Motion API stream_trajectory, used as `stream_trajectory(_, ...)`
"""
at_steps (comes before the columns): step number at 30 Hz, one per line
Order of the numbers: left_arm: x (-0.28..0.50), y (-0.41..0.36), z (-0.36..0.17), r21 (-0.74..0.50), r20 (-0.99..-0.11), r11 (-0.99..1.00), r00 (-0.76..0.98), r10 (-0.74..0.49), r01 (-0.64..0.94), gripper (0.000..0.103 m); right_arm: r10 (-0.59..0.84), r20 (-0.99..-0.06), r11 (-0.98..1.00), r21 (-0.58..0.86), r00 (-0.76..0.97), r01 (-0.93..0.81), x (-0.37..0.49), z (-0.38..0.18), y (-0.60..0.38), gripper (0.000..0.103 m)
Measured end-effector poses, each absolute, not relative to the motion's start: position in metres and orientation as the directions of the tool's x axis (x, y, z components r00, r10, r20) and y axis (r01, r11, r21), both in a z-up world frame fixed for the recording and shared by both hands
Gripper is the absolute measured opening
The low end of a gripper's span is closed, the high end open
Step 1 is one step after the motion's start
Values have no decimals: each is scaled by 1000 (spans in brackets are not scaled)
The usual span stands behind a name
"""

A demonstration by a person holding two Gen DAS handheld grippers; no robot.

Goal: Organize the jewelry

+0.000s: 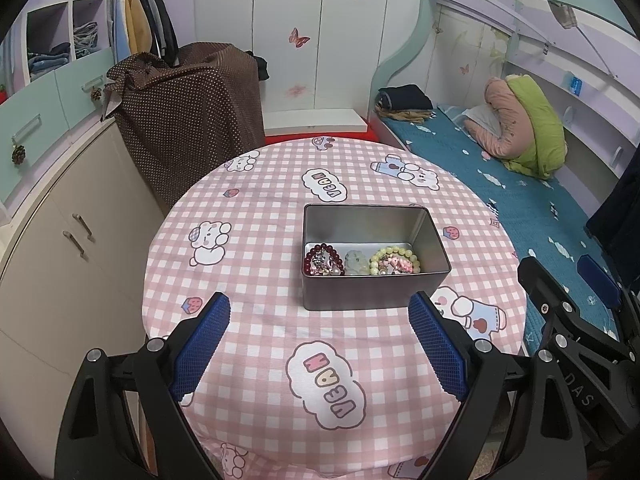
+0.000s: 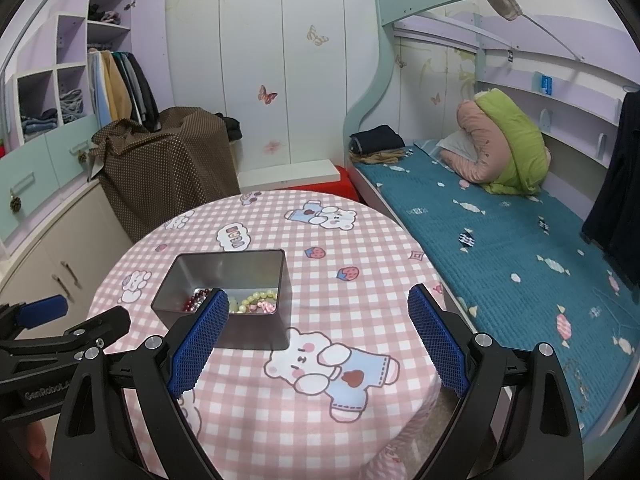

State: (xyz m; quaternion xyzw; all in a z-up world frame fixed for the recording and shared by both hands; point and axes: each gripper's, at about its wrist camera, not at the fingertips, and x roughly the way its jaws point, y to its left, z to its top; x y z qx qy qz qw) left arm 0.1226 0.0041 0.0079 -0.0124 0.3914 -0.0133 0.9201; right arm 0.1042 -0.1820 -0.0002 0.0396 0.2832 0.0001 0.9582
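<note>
1. A round table under a pink-and-white checked cloth with cartoon bears (image 1: 256, 344) filled the lower centre of both views. A bed with a teal quilted cover (image 2: 500, 248) ran along the right of each frame, and a brown dotted fabric draped over furniture (image 1: 188, 120) stood at the upper left.
2. An open rectangular grey metal tin (image 1: 372, 292) sat on the cloth at the centre of the left wrist view and at the left centre of the right wrist view (image 2: 256, 332).
3. The left gripper (image 1: 320, 344) hovered above the cloth at the bottom of its own view, blue textured pads spread wide and grasping nothing. The tin lay just beyond the fingertips.
4. The right gripper (image 2: 318, 336) was likewise released and empty, its left pad (image 2: 200, 340) overlapping the tin in the picture; contact could not be confirmed.
5. The jewelry lay on the tin floor, against the near wall:
   a. a dark red bead bracelet with small silver trinkets (image 1: 324, 260) at the left;
   b. a pale green carved stone piece (image 1: 357, 263) in the middle;
   c. a pale yellow-green bead bracelet with pink charms (image 1: 395, 262) at the right.
</note>
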Motion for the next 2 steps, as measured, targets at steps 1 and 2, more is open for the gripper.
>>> stream_trajectory(1, 123, 4, 8, -33, -719, 999, 694, -34, 14, 88, 22, -543, 997, 76, 840, 23, 105, 0, -182, 88)
stream_trajectory(2, 123, 4, 8, -32, -718, 999, 695, -32, 14, 88, 22, -543, 997, 76, 840, 22, 105, 0, -182, 88)
